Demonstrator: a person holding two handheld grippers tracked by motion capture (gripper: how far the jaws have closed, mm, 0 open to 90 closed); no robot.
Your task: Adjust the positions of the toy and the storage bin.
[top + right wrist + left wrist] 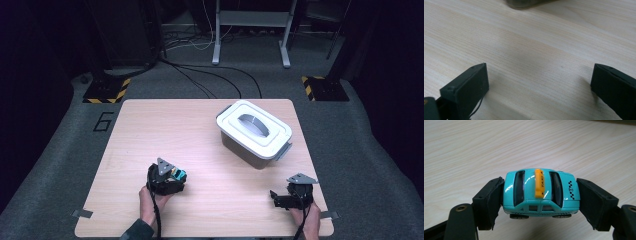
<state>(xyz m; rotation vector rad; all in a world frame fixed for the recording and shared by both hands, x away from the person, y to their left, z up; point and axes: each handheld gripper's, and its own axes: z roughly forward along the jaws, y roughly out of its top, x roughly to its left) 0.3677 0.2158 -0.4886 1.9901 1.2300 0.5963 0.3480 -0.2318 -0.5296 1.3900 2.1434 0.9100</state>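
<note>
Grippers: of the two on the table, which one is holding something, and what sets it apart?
The left gripper: its jaws clamp a turquoise toy taxi at both ends. The right gripper has jaws spread, with bare table between.

Desk (pixel 150 130): pale wood-grain top, rectangular, set on grey carpet. A lidded grey container (pixel 254 133) with a white lid is seen standing on the far right part of the top, turned at an angle to the desk edges.

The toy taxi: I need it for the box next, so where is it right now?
The toy taxi sits between the left tool's jaws, low on the table's left side in the high view, well apart from the lidded box.
</note>
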